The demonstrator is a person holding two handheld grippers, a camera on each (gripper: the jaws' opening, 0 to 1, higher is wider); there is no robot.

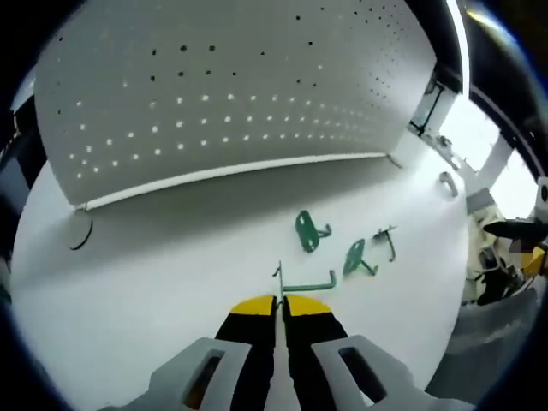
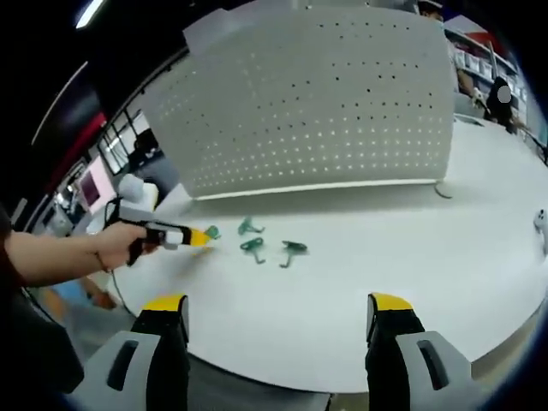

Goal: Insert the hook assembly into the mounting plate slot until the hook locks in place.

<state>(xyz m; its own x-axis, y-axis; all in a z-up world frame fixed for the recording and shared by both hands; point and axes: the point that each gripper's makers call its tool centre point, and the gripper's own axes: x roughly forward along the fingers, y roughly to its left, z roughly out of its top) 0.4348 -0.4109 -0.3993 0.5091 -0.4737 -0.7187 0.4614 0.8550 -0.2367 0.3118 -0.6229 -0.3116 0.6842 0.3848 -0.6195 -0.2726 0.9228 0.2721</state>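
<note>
Left gripper (image 1: 280,306) jaws are closed on a green hook (image 1: 306,280) lying on the table (image 1: 154,282). Right gripper (image 2: 278,321) stands open, empty. No hook is yet seated in the pegboard (image 1: 223,86); insertion remains.

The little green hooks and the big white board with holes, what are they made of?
The green hooks look like bent metal wire with round plates, coated in green paint; their thin, stiff shapes suggest it. The white board looks like painted sheet metal, matte, punched with neat rows of holes, though it could be plastic.
</note>
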